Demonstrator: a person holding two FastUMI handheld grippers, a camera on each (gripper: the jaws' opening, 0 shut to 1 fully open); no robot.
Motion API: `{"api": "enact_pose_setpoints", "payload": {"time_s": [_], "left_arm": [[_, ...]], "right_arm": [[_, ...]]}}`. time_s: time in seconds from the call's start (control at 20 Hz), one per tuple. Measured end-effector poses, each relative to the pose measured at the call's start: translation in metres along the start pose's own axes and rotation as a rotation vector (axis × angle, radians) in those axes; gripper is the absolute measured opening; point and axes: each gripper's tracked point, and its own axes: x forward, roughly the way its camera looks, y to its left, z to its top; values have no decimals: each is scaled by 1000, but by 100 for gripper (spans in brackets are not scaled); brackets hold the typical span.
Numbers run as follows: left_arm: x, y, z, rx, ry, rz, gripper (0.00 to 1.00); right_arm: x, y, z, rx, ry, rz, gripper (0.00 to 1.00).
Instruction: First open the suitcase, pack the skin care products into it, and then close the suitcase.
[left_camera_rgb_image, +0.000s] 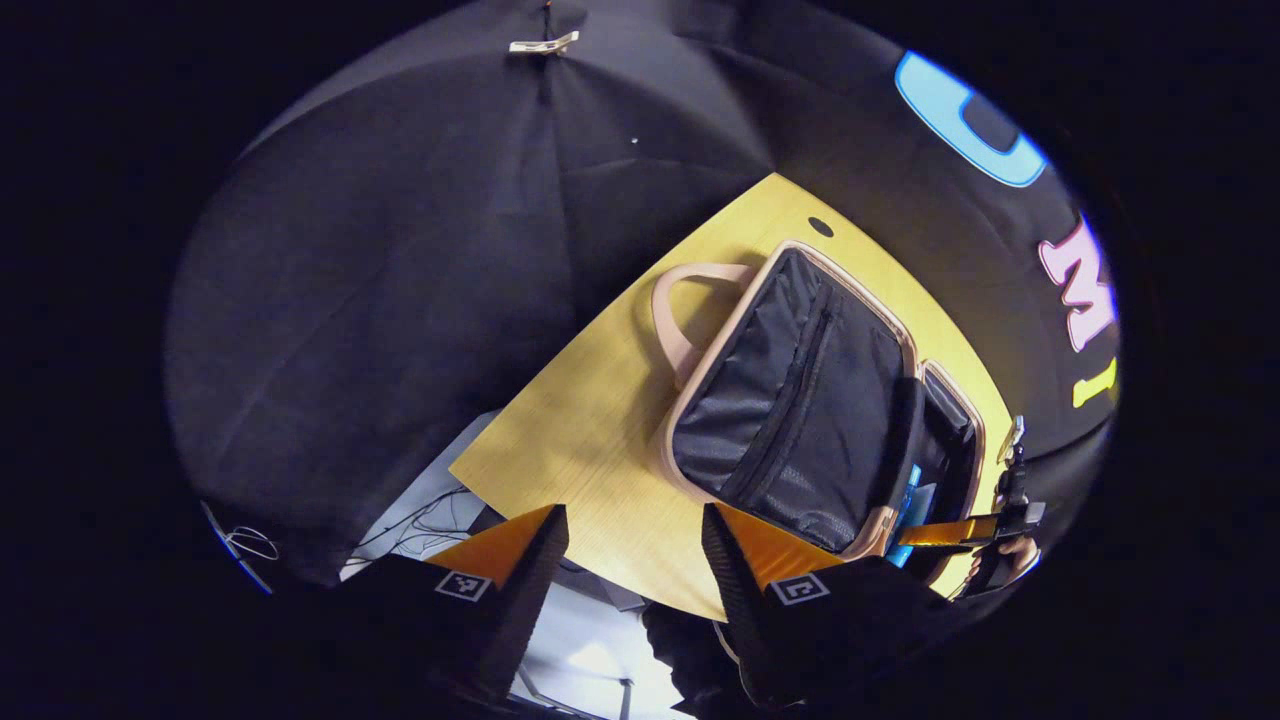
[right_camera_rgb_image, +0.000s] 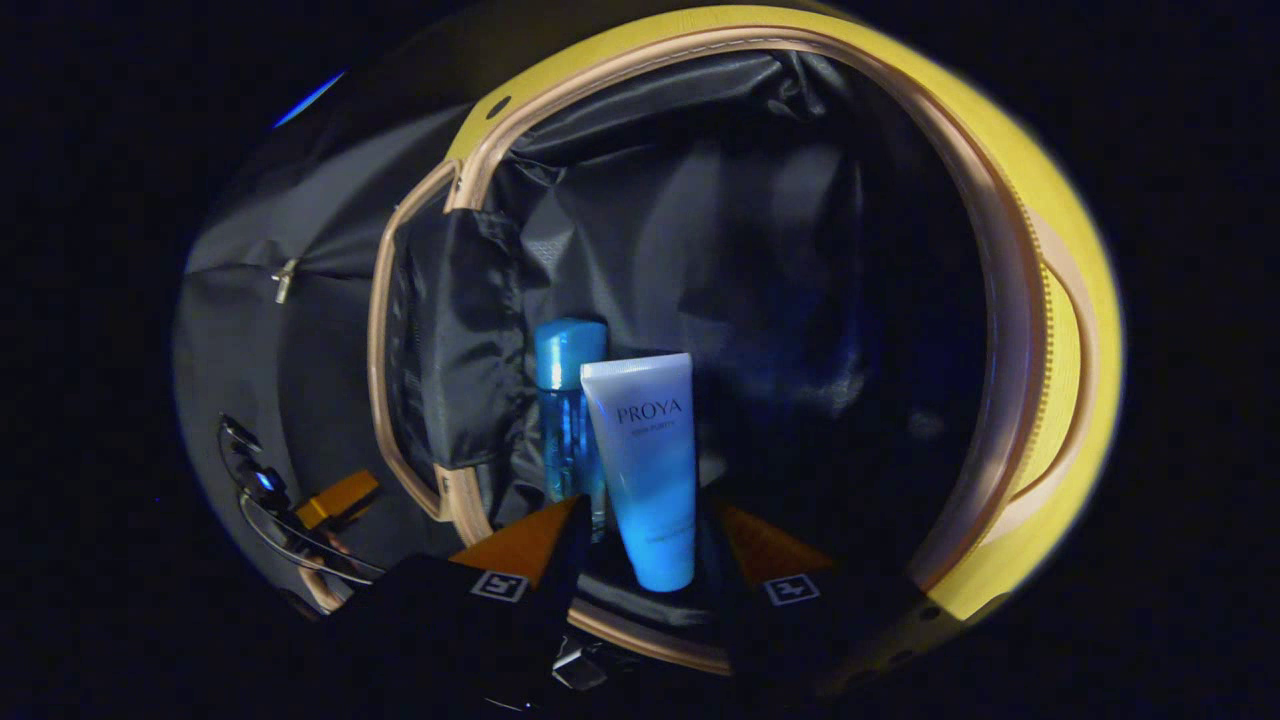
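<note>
The suitcase (left_camera_rgb_image: 790, 400) lies open on the yellow table (left_camera_rgb_image: 590, 430), its black-lined lid with a zip facing up. My left gripper (left_camera_rgb_image: 635, 530) hovers open above the table's near edge, nothing between its fingers. In the right gripper view I look into the suitcase's lined half (right_camera_rgb_image: 760, 250). A white-and-blue tube (right_camera_rgb_image: 645, 450) lies there between the fingers of my right gripper (right_camera_rgb_image: 650, 530), which stand open with a small gap on each side of it. A blue bottle (right_camera_rgb_image: 568, 400) lies just left of the tube. The right gripper (left_camera_rgb_image: 950, 530) also shows reaching into that half.
The suitcase's beige handle (left_camera_rgb_image: 680, 300) lies on the table beside the lid. Beige trim (right_camera_rgb_image: 1000, 300) rims the shell, with yellow table (right_camera_rgb_image: 1085, 300) beyond it. A white surface with cables (left_camera_rgb_image: 430, 500) lies below the table's edge. The left gripper (right_camera_rgb_image: 335, 498) shows at the far left.
</note>
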Motion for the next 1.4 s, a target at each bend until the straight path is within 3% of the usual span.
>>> {"api": "enact_pose_setpoints", "payload": {"time_s": [0.05,0.15,0.3,0.5,0.7,0.8,0.85,0.9,0.95,1.05,1.2,1.3,1.4], "left_arm": [[3,1,6,-23,2,-8,86],[5,-1,23,-67,-9,-31,86],[15,-3,59,-90,-28,-42,86],[53,-5,111,8,6,22,86],[99,-5,139,103,39,93,86],[123,-14,135,95,93,76,86],[136,-12,131,104,121,81,83],[148,-13,130,118,128,80,71],[149,-24,127,110,150,28,72],[149,-25,139,94,80,32,21],[137,-40,145,90,23,-44,15],[121,-50,147,137,-21,-68,10],[103,-58,153,188,-76,-81,7]], "right_arm": [[-7,8,2,-3,-30,18,82],[-26,14,-4,-37,-59,24,97],[-62,19,-7,-128,-132,64,97],[-111,-3,-15,-254,-240,25,97],[-137,-18,-20,-217,-304,8,97],[-146,-22,-23,-180,-321,5,97],[-148,-22,-24,-169,-325,9,97],[-152,-20,-27,-160,-328,14,97],[-154,-18,-30,-159,-330,24,97],[-161,-17,-31,-144,-352,32,98],[-173,-22,-33,-131,-398,36,97],[-175,-39,-34,-126,-419,10,97],[-181,-42,-38,-106,-433,31,98]]}}
